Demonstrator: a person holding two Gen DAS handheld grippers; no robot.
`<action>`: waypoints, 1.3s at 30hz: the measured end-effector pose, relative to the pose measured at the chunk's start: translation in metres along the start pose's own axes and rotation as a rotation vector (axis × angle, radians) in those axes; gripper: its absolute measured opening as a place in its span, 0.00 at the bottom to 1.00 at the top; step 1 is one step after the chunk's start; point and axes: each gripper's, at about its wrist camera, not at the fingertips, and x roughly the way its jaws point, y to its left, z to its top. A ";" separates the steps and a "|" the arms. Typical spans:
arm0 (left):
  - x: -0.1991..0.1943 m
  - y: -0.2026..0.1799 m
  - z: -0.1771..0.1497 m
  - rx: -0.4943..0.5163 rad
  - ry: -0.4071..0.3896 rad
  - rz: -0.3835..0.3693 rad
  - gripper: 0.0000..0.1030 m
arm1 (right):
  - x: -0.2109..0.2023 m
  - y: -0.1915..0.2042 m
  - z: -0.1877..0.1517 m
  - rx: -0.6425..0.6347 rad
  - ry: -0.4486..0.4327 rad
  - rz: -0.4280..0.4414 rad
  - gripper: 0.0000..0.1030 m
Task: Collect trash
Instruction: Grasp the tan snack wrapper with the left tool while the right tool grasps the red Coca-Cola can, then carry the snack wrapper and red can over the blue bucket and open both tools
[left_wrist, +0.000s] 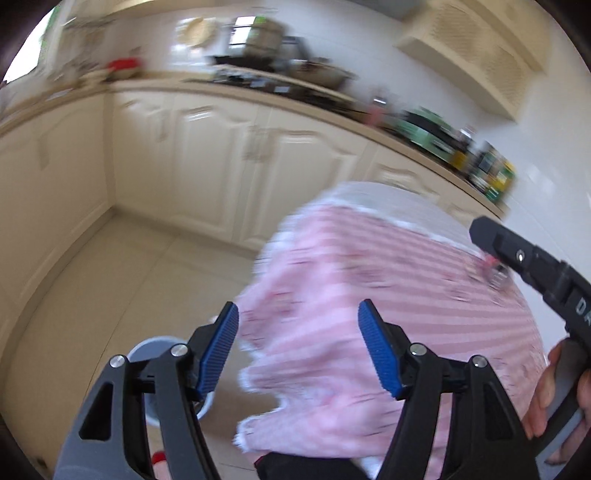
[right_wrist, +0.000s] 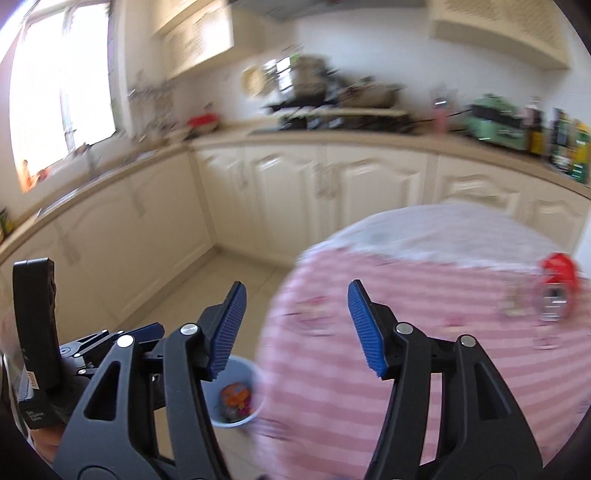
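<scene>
Running along the back of the blurred kitchen, cream cabinets (right_wrist: 347, 184) are carrying a countertop (right_wrist: 413, 142) crowded with pots, bottles and a green box. A round table under a pink striped cloth (right_wrist: 436, 354) is filling the right foreground in both views. On its far right a small red-topped piece of trash (right_wrist: 556, 284) is lying, well apart from the right gripper (right_wrist: 297, 328), which is hovering spread wide with nothing between its blue pads (right_wrist: 364, 328). The left gripper (left_wrist: 298, 350) is likewise gaping and holding nothing. A grey bin (right_wrist: 242, 373) is standing on the floor just beside the table, with colourful wrappers inside
</scene>
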 end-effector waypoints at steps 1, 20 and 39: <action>0.006 -0.022 0.005 0.031 0.014 -0.033 0.64 | -0.011 -0.021 0.004 0.019 -0.016 -0.040 0.58; 0.168 -0.269 0.036 0.382 0.236 -0.151 0.64 | -0.052 -0.307 -0.044 0.501 0.014 -0.306 0.63; 0.174 -0.287 0.041 0.435 0.182 -0.114 0.04 | 0.002 -0.365 -0.054 0.840 0.087 -0.046 0.62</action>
